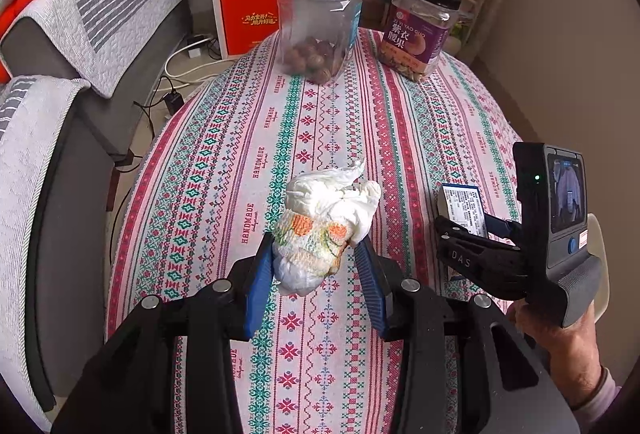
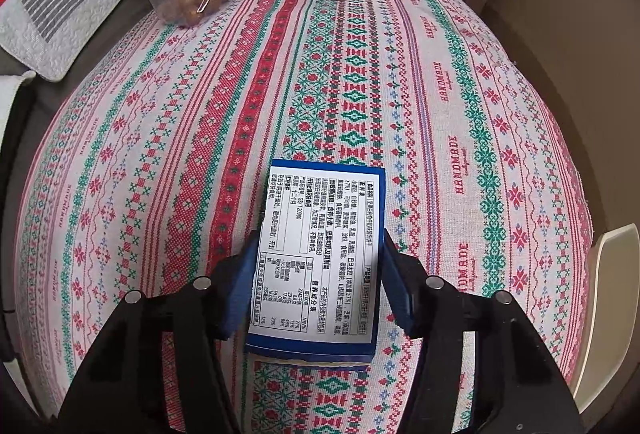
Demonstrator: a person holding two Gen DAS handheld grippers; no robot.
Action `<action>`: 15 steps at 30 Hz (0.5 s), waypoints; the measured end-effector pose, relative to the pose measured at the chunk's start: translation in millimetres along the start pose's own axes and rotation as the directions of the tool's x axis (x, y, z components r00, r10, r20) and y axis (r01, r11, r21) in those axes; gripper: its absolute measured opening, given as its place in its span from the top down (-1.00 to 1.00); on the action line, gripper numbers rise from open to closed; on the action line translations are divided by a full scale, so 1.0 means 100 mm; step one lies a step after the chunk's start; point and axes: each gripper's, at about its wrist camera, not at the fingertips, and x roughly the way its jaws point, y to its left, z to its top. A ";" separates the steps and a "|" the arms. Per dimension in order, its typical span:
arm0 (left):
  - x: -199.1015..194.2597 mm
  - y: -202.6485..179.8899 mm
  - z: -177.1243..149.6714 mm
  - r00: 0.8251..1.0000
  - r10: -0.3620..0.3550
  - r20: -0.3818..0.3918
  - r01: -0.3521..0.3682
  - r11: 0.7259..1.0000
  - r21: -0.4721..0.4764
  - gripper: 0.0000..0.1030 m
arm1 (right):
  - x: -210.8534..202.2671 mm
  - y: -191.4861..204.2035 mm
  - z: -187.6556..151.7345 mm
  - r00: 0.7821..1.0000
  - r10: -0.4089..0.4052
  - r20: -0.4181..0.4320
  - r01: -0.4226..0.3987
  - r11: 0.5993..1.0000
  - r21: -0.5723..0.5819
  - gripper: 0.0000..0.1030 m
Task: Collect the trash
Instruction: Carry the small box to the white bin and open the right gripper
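1. Here, my left gripper is clamped on a tissue wad, blue pads pressing both its sides; most of the wad pokes past the tips.
2. My right gripper squeezes a blue box between its fingers, label up.
3. Two jars stand well ahead of both jaws.

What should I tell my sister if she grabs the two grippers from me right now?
Left gripper: fingers closed on the crumpled tissue wad, held over the tablecloth.
Right gripper: fingers closed on the sides of the blue box, label side up.
The two nut jars, the clear jar and the purple-label jar, stand at the table's far end, untouched.
Done: both pieces of trash are grabbed.
Left: drop both in a bin; none is in view, so find it first.
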 end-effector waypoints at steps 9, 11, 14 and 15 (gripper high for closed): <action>-0.05 -0.03 0.05 0.999 -0.009 0.033 0.010 0.999 -0.045 0.20 | -0.61 -0.10 0.04 0.988 0.058 0.141 -0.061 0.998 0.013 -0.05; -0.06 -0.07 0.05 0.999 -0.011 0.042 0.013 0.999 -0.045 0.20 | -0.72 -0.13 0.03 0.984 0.051 0.169 -0.054 0.999 0.009 -0.05; -0.08 -0.15 0.04 0.998 -0.017 0.057 0.019 0.999 -0.042 0.20 | -0.84 -0.19 0.05 0.979 0.041 0.200 -0.043 0.999 0.007 -0.05; -0.09 -0.17 0.04 0.998 -0.019 0.063 0.021 0.999 -0.040 0.20 | -0.86 -0.22 0.05 0.978 0.040 0.206 -0.043 0.999 0.009 -0.05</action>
